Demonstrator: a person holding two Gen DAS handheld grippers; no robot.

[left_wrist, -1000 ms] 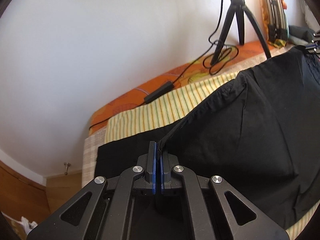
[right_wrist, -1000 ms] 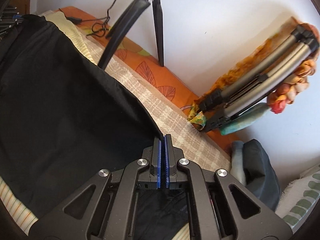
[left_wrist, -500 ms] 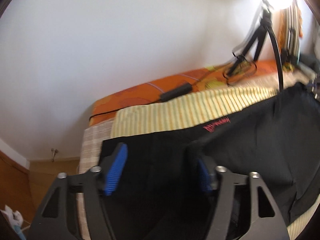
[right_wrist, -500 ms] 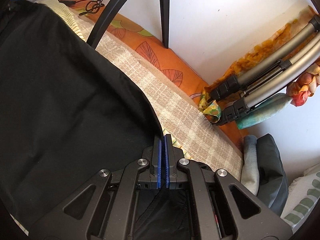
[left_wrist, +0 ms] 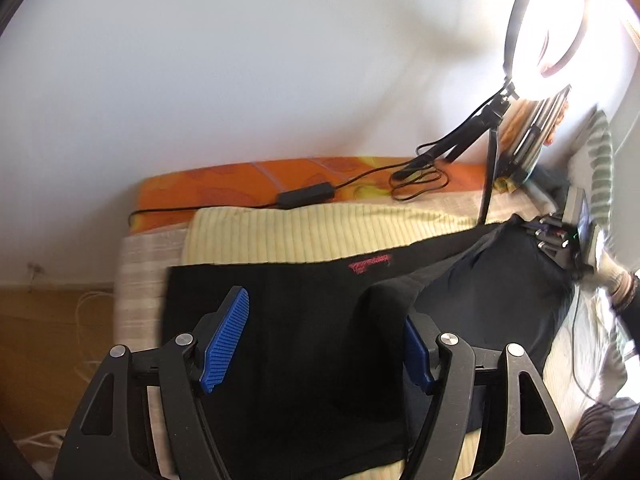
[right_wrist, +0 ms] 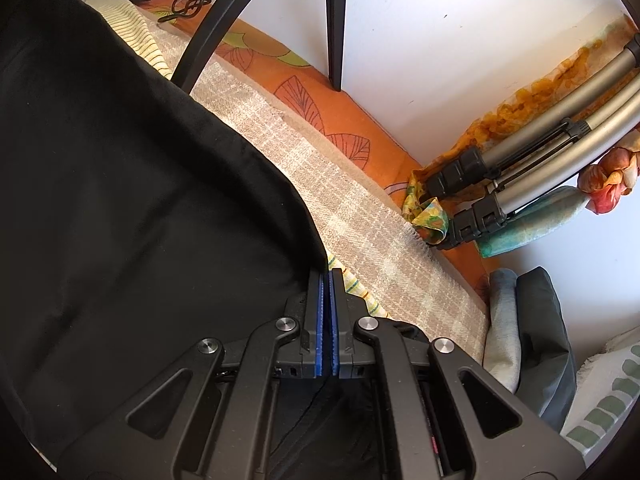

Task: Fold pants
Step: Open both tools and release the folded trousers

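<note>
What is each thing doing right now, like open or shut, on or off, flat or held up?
Left hand-held gripper: open, holding nothing, above the pants.
Right hand-held gripper: shut on the pants' edge.
Black pants: partly flat on the bed, one end lifted by the right hand-held gripper.
Ring light: on.
Silver tripod: folded, against the wall.

My right hand-held gripper [right_wrist: 328, 276] hides the pants [right_wrist: 120, 200] edge pinched in it. The pants run off the left and bottom edges. From my left wrist, the red print [left_wrist: 369, 263] on them is too blurred to read. The ring light [left_wrist: 548, 40] glares white, hiding what stands behind. The bed [left_wrist: 280, 232] is cut off on the right.
</note>
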